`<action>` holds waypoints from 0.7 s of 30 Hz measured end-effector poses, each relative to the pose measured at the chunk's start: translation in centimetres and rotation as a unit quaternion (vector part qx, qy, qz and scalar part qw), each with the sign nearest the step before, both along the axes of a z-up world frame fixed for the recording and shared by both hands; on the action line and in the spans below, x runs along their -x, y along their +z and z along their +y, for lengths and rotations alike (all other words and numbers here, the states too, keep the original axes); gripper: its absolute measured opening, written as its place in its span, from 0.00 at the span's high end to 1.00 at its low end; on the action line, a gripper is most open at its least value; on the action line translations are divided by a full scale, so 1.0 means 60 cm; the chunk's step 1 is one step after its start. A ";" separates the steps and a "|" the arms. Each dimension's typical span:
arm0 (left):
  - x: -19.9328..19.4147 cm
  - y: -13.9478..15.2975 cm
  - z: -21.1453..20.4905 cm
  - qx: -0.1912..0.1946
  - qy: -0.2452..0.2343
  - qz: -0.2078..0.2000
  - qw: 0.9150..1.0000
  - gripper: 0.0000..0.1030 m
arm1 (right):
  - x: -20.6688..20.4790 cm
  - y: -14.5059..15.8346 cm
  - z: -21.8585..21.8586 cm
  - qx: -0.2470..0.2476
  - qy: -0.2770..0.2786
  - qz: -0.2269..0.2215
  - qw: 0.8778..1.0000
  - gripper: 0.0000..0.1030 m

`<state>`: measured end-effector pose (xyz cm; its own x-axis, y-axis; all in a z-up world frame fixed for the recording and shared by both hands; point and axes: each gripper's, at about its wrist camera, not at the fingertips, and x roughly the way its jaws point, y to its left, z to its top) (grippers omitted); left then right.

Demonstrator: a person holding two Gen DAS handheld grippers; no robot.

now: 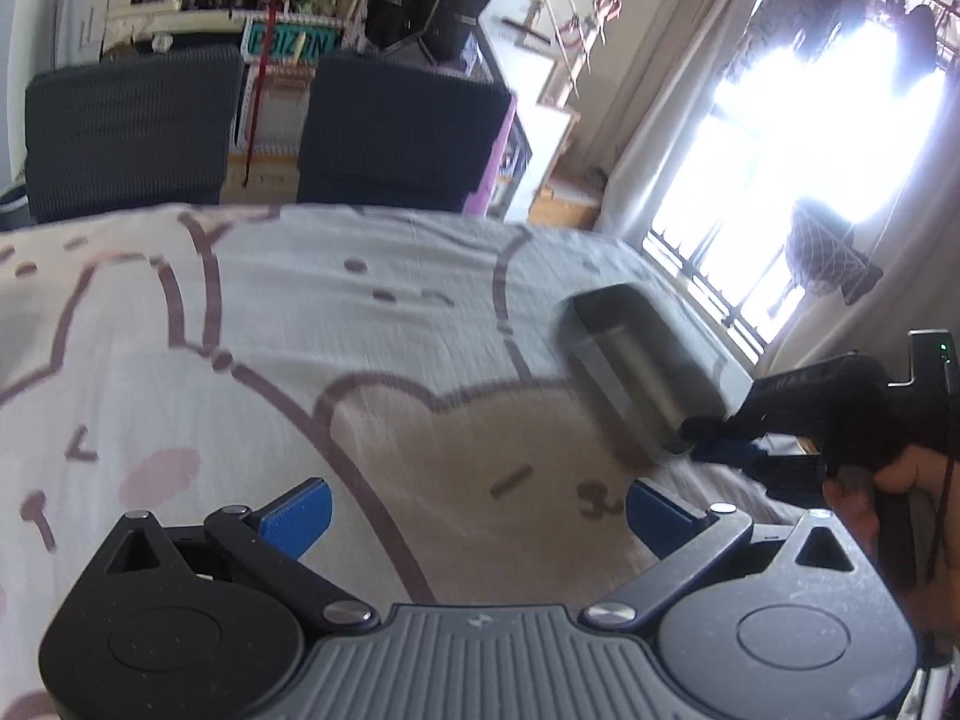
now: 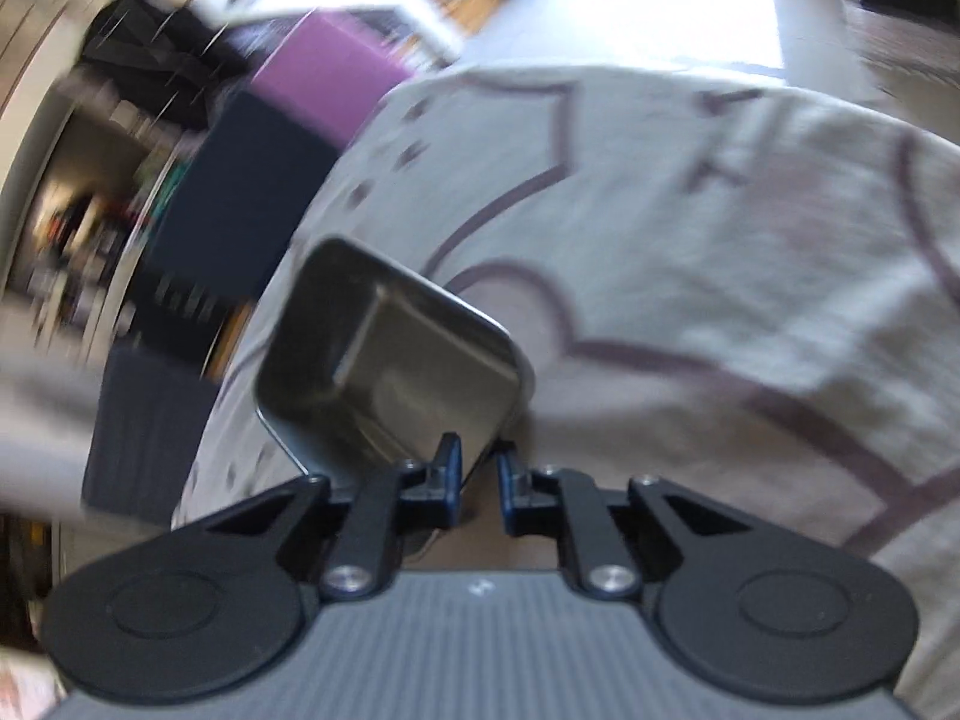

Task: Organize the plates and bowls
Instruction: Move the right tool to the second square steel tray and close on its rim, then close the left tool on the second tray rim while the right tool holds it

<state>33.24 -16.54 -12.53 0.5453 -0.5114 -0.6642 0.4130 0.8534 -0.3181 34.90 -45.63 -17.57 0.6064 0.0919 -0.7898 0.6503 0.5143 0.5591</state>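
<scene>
soft cartoon-print cloth [image 1: 372,360] covers the table beneath both tools, and against it the right gripper [image 2: 480,483] pinches the near rim of a rectangular, round-cornered steel dish [image 2: 390,372], its blue pads narrowed on the thin wall. beside the dish the left gripper [image 1: 477,516] hovers wide and empty over the cloth. the dish looks tilted and mid-carry, though blur makes that uncertain; setting it down calls for a level, steady grip on slick metal.

Left tongs [image 1: 478,513] spread wide, empty. Right tongs [image 2: 480,489] nearly closed, pinching metal rim.
</scene>
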 end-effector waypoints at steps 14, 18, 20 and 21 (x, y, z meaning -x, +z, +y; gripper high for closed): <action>-0.046 -0.025 0.055 -0.018 0.048 0.041 0.998 0.45 | -0.070 0.040 0.184 0.091 0.351 0.026 0.932 0.93; -0.047 -0.033 0.060 -0.013 0.046 0.077 0.996 0.59 | -0.066 0.042 0.200 0.125 0.356 0.020 0.926 0.89; -0.048 -0.033 0.059 -0.011 0.043 0.088 0.995 0.70 | -0.067 0.042 0.212 0.143 0.373 0.028 0.917 0.87; -0.049 -0.033 0.058 -0.009 0.042 0.092 0.995 0.80 | -0.070 0.038 0.213 0.147 0.381 0.031 0.912 0.87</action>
<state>36.18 -13.03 -14.53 0.4539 -0.4564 -0.7653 0.2761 0.8886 -0.3662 39.13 -32.83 -15.28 0.4074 0.2474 -0.8791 0.0663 0.9520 0.2987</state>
